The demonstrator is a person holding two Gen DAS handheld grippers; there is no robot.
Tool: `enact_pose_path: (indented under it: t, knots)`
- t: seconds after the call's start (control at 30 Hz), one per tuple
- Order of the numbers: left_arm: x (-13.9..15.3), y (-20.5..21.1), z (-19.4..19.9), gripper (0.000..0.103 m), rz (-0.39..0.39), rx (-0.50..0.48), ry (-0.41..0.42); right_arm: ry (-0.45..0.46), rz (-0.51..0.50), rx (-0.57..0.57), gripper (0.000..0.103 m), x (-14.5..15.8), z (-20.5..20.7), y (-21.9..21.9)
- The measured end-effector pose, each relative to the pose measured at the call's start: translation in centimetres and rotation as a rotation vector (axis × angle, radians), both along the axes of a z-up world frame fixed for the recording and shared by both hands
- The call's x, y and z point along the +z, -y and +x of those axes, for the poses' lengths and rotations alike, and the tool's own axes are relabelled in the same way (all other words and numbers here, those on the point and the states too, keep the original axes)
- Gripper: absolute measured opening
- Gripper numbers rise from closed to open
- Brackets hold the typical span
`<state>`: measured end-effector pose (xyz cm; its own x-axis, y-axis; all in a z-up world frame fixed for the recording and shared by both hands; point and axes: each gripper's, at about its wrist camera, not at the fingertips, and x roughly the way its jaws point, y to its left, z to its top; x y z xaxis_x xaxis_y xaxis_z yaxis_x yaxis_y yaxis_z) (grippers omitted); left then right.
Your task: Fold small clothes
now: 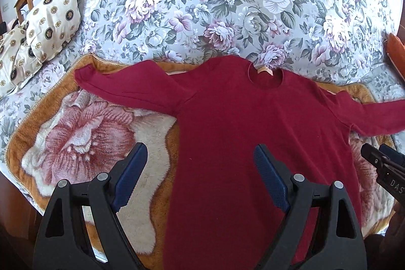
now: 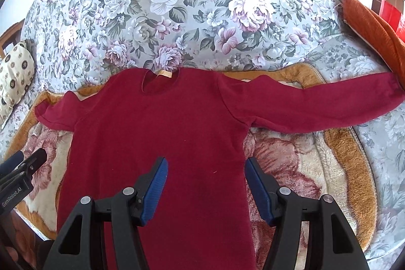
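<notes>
Floral-quilted bed (image 1: 227, 4), plush rose blanket (image 1: 76, 133) on top. Red long-sleeve shirt (image 1: 240, 130) flat on blanket, sleeves spread, tan neck tag (image 2: 164, 73) unreadable. Left tongs (image 1: 201, 168) wide open, empty; "GenRobot.AI" on side. Right tongs (image 2: 206, 172) wide open, empty; "DAS" visible.

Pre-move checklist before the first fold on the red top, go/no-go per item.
1. Red top laid flat, neckline away from the camera: ok.
2. Both sleeves spread out sideways, left sleeve, right sleeve: ok.
3. Left gripper open, nothing held: ok.
4. Right gripper open, nothing held: ok.
5. Right sleeve cuff lies against the orange cushion; whether it touches: cannot tell.
6. Bottom hem straight: cannot tell, hidden below both views.
</notes>
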<state>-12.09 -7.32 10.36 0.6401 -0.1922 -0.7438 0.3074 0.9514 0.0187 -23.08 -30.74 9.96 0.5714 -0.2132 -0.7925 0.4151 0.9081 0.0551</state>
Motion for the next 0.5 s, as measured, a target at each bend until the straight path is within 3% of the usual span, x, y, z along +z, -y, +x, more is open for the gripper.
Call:
enact_pose_path:
  t: [0.5]
  knots:
    - [-1.0, 2.5, 1.0, 0.086, 0.004, -0.025, -0.019, -0.016, 0.002, -0.014, 0.061, -0.8, 2.4, 0.4]
